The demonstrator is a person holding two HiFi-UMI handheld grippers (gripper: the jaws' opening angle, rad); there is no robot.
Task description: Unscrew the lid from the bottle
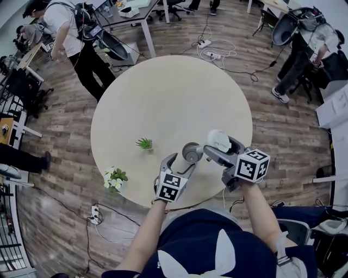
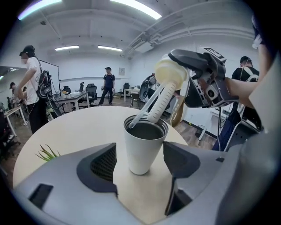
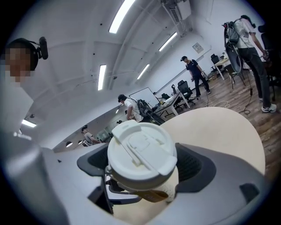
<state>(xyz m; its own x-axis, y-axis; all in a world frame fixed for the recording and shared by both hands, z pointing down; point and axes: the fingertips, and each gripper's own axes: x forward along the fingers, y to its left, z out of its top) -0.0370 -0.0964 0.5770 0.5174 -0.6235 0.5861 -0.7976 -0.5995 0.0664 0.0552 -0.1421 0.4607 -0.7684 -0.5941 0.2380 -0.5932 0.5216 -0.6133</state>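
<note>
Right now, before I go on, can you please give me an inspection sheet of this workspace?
Surface: round pale table.
Job's things: bottle upright and open; lid off and held above it, its straw reaching down to the mouth.
Clutter: green plant and flower plant near the table's left edge.
Grippers: left gripper open, jaws on either side of the bottle, not touching it; right gripper shut on the lid.
Cables: cords and a power strip on the floor; nothing seen on the table.
Surroundings: desk, standing people.
</note>
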